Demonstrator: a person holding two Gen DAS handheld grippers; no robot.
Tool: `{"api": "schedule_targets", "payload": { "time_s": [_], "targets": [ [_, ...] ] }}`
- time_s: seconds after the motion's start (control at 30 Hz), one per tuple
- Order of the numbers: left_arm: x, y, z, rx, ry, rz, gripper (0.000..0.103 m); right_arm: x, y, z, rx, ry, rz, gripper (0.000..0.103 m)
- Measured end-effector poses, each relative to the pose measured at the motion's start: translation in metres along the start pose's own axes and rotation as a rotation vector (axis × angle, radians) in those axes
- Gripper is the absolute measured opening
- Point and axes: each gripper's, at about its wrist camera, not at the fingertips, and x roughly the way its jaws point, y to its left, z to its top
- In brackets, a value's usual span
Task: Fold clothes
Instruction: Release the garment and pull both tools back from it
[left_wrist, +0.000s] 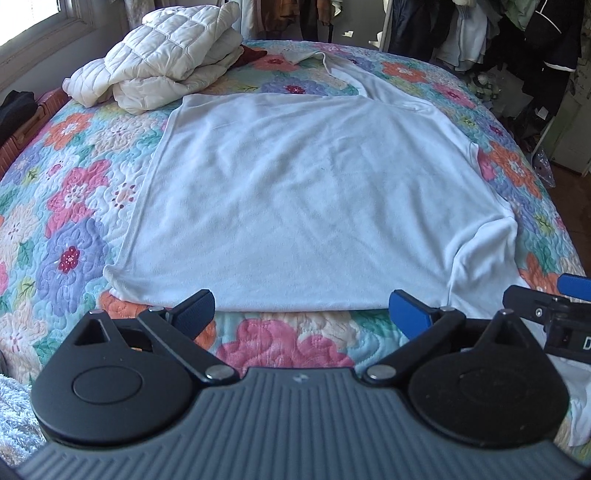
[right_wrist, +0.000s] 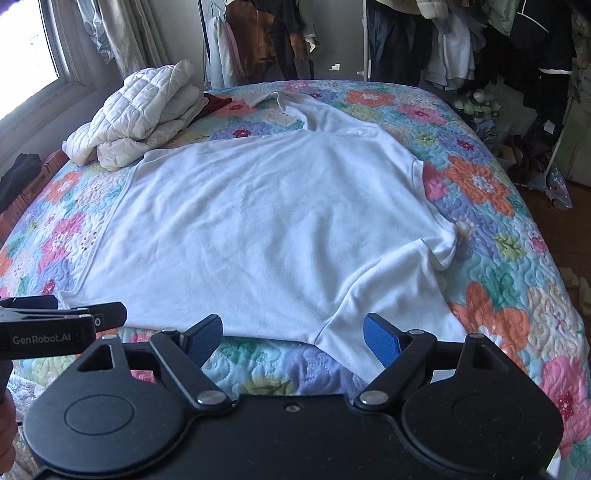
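Note:
A white T-shirt (left_wrist: 303, 192) lies spread flat on the flowered quilt (left_wrist: 70, 206), its near edge just in front of both grippers. It also shows in the right wrist view (right_wrist: 266, 229), with one sleeve (right_wrist: 391, 302) bunched at the near right and another part stretching toward the far side. My left gripper (left_wrist: 301, 314) is open and empty, at the shirt's near edge. My right gripper (right_wrist: 293, 336) is open and empty, near the shirt's near right corner by the sleeve. Each gripper shows at the edge of the other's view.
A pile of white quilted jackets (left_wrist: 173, 62) lies at the far left of the bed, also in the right wrist view (right_wrist: 144, 114). Hanging clothes (right_wrist: 461, 40) fill the back wall. A window (right_wrist: 26, 62) is at left. Floor clutter (right_wrist: 535, 155) lies right of the bed.

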Motion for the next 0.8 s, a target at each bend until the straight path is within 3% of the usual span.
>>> {"api": "schedule_targets", "payload": {
  "time_s": [0.8],
  "targets": [
    [0.007, -0.010, -0.007, 0.036, 0.012, 0.012, 0.102, 0.009, 0.007, -0.008, 0.012, 0.009, -0.030, 0.087]
  ]
}}
